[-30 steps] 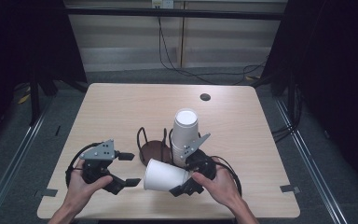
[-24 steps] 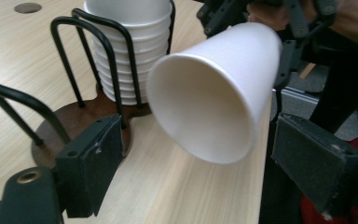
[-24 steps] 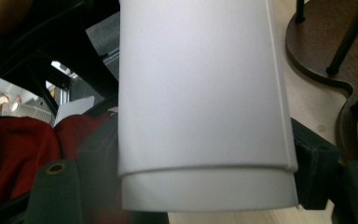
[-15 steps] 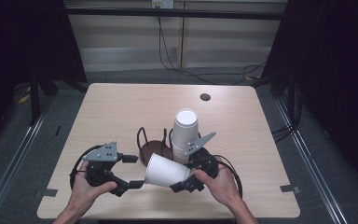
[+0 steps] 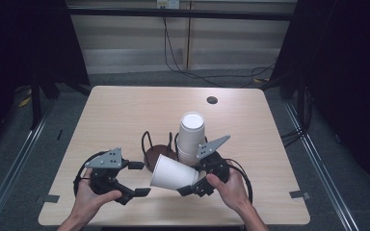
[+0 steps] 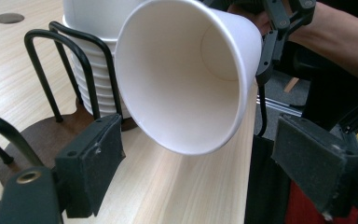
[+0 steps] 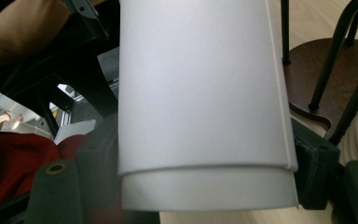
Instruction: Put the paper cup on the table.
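The right gripper is clamped on a white paper cup lying sideways near the table's front edge; the left gripper stands apart beside its mouth

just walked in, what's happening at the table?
A person works with tongs in each hand at a light wooden table. The right tongs are shut on the base end of a white paper cup, held on its side with the mouth towards the left tongs, which are open, apart from the cup and holding nothing. Behind stands a dark wooden cup holder with black wire loops, with a stack of white paper cups in it.
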